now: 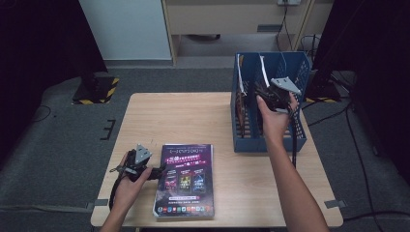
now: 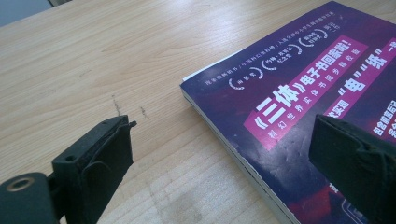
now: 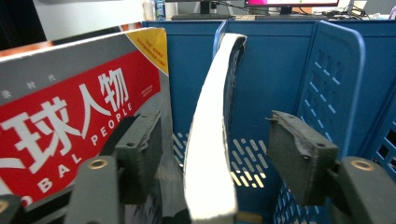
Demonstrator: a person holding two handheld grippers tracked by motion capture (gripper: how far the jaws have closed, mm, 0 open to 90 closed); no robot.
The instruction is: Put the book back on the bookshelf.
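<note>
Blue file rack [image 1: 270,140] stood at table's [image 1: 159,116] far right, contents half hidden from above, purple magazine [image 1: 185,180] lay flat near front, left gripper [image 1: 157,172] gaped beside its edge, right gripper [image 3: 219,154] jaws apart around upright magazine [image 3: 212,140], red-covered magazine [image 3: 70,121] cut off beside it.

Office: monitor [image 3: 290,3], keyboard [image 3: 195,17], blue file rack [image 1: 295,72].
</note>
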